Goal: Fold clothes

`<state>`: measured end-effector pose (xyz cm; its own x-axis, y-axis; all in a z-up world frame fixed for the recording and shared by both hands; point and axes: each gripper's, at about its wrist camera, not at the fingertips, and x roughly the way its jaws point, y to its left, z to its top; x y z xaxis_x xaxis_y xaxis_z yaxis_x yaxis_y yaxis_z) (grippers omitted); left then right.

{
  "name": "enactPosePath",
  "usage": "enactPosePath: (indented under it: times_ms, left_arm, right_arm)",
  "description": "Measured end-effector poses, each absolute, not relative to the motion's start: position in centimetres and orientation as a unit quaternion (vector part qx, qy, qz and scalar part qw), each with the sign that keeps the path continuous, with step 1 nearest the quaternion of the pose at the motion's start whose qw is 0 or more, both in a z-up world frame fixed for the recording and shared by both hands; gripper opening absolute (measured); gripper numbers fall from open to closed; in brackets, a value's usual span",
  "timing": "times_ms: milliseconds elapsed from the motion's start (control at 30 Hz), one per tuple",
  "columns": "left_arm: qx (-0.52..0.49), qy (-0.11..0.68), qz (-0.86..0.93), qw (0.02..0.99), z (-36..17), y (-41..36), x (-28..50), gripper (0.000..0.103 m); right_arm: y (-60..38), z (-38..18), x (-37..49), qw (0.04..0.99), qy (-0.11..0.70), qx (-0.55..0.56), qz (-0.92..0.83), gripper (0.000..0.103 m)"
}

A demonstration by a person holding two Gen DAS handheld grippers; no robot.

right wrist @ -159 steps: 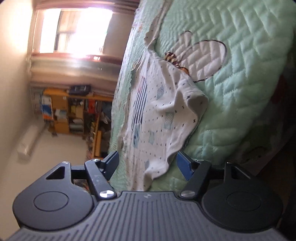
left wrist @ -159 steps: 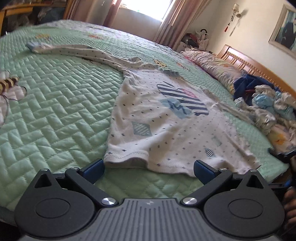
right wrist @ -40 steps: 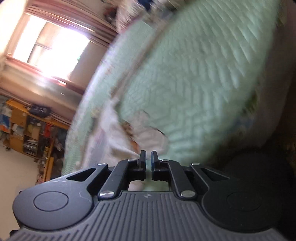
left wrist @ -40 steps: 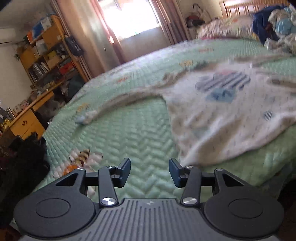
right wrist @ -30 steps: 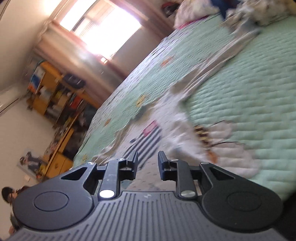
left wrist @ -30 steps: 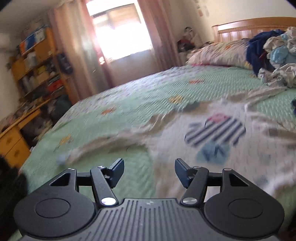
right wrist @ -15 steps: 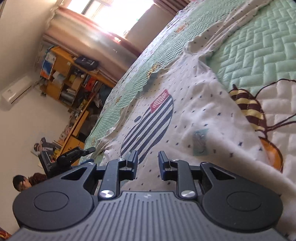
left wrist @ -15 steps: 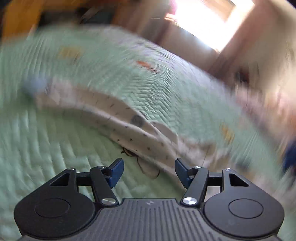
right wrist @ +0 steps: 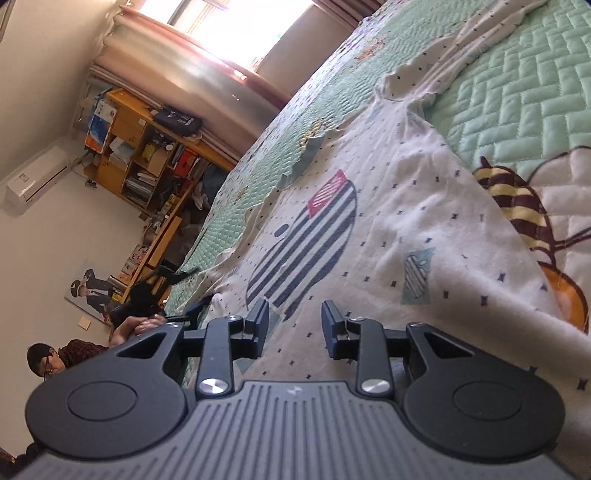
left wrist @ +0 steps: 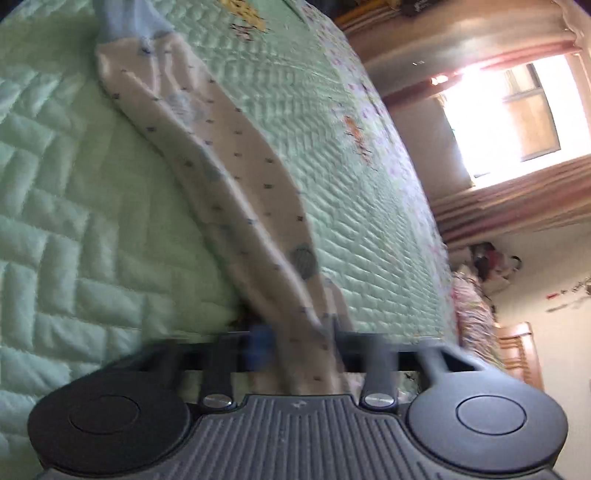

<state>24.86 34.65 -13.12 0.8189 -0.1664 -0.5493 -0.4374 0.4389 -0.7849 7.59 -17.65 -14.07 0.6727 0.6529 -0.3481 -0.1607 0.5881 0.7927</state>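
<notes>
A white long-sleeved cotton top (right wrist: 388, 221) dotted with small dark marks and printed with a navy-striped shape lay spread flat on the pale green quilted bedspread (left wrist: 74, 206) of the bed. In the left wrist view one long sleeve (left wrist: 221, 177) of the top, ending in a light blue cuff (left wrist: 129, 18), ran down across the quilt and passed between the fingers of the left hand-held gripper (left wrist: 299, 343); the fingers there were blurred, so whether they pinched the cloth or merely straddled it could not be told. The right hand-held gripper (right wrist: 291, 325) stood with its blue-padded fingers spread apart just over the body of the top near the hem, nothing between them. Beside the top on the right lay an embroidered bee patch (right wrist: 524, 214) on the quilt. Farther off stood a cluttered wooden bookshelf (right wrist: 147, 158) by a bright curtained window (right wrist: 236, 33), and a person (right wrist: 66, 358) showed at the far left edge.
</notes>
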Motion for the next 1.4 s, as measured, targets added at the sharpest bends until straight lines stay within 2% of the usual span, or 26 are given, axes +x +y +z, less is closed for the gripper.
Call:
enactPosePath:
  times_ms: [133,200,233,267,367,500,600,633,700,800,900,1000,1133,1200,1333,1400]
  left_arm:
    - [-0.499,0.274,0.087,0.818,-13.7,34.1,23.2,0.006]
    - [-0.471,0.269,0.081,0.836,-13.3,34.0,21.9,0.006]
    - [-0.458,0.267,0.081,0.844,-13.1,34.0,21.5,0.006]
    - [-0.447,0.266,0.08,0.85,-13.0,34.0,21.1,0.007]
    - [-0.435,0.265,0.07,0.857,-13.0,34.3,20.8,0.011]
    - [-0.44,0.245,0.049,0.863,-13.8,35.5,20.5,0.012]
    - [-0.461,0.225,0.039,0.857,-14.6,36.3,19.7,0.012]
    - [-0.468,0.222,0.038,0.855,-14.6,36.5,19.4,0.013]
    - [-0.469,0.211,0.043,0.856,-14.3,36.9,18.7,0.022]
    - [-0.474,0.205,0.049,0.855,-14.2,37.6,18.3,0.024]
    - [-0.487,0.204,0.046,0.848,-14.5,38.2,18.0,0.026]
    - [-0.5,0.204,0.042,0.84,-14.7,38.8,17.8,0.026]
    - [-0.517,0.204,0.038,0.83,-15.0,39.6,17.5,0.026]
    - [-0.521,0.202,0.041,0.828,-15.1,39.8,17.4,0.027]
    - [-0.501,0.2,0.048,0.841,-14.5,39.0,17.1,0.036]
    - [-0.48,0.196,0.056,0.853,-13.9,38.5,16.6,0.039]
  right_arm:
    - [-15.7,-10.3,9.0,0.85,0.305,0.338,0.266,0.035]
    - [-13.4,-7.7,11.1,0.864,0.305,0.292,0.275,0.041]
    - [-11.8,-6.5,12.5,0.872,0.307,0.268,0.272,0.056]
    - [-10.1,-5.6,14.2,0.877,0.311,0.245,0.273,0.067]
    - [-4.6,-3.5,19.3,0.88,0.314,0.196,0.297,0.067]
    - [3.3,-5.6,27.4,0.851,0.374,0.193,0.314,0.066]
    - [9.0,-9.0,33.5,0.824,0.441,0.19,0.302,0.06]
    - [10.0,-9.9,35.1,0.823,0.442,0.2,0.295,0.057]
    - [10.8,-10.6,37.4,0.823,0.433,0.231,0.285,0.057]
    - [10.7,-9.8,39.2,0.818,0.417,0.286,0.276,0.057]
    - [9.0,-7.5,36.8,0.82,0.383,0.307,0.294,0.057]
    - [9.5,-5.5,35.2,0.847,0.383,0.218,0.298,0.057]
    - [13.5,-3.6,33.9,0.884,0.365,-0.038,0.29,0.057]
    - [14.7,-4.2,33.1,0.876,0.371,-0.116,0.285,0.054]
    - [15.9,-7.7,34.4,0.848,0.436,-0.043,0.299,0.051]
    - [17.9,-8.7,34.9,0.855,0.424,-0.013,0.298,0.053]
